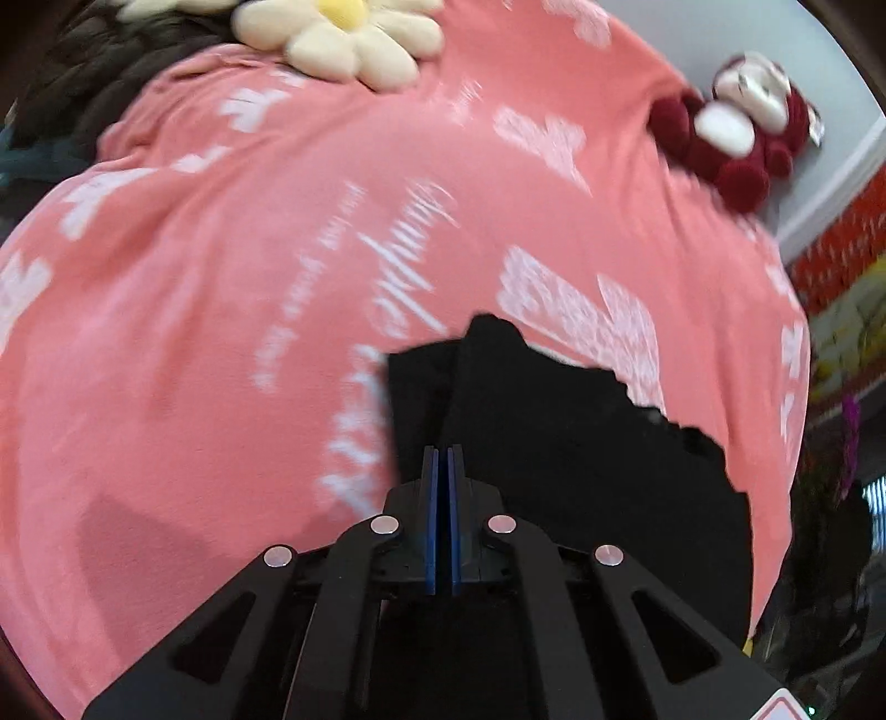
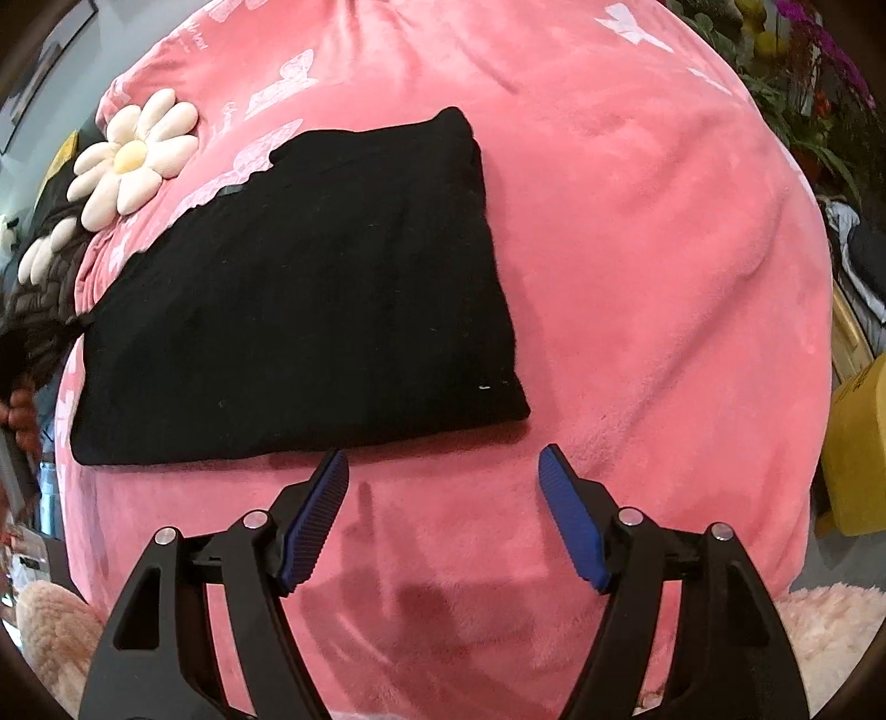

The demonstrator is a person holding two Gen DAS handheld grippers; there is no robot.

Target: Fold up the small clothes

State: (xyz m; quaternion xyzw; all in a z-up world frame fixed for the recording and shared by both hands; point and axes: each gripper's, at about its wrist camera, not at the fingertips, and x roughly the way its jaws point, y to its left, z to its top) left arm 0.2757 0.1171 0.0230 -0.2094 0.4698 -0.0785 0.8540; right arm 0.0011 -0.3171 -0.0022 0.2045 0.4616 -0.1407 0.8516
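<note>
A black garment [image 2: 299, 288] lies folded in a flat slab on a pink plush blanket [image 2: 637, 249]. My left gripper [image 1: 443, 459] has its blue pads pressed together at the near edge of the garment [image 1: 554, 443]. A crease in the cloth runs straight into its tips, so it looks pinched on that corner. In the right wrist view that corner is drawn to a point at the far left. My right gripper [image 2: 443, 459] hangs open just short of the garment's near edge. Only pink blanket shows between its fingers [image 2: 315, 515].
A cream daisy cushion [image 2: 133, 160] lies beyond the garment, also seen as the daisy cushion [image 1: 343, 44]. A red and white plush toy [image 1: 736, 127] sits at the blanket's far right edge. A dark quilted item [image 2: 50, 266], a yellow box [image 2: 858, 454] and plants [image 2: 803, 83] ring the bed.
</note>
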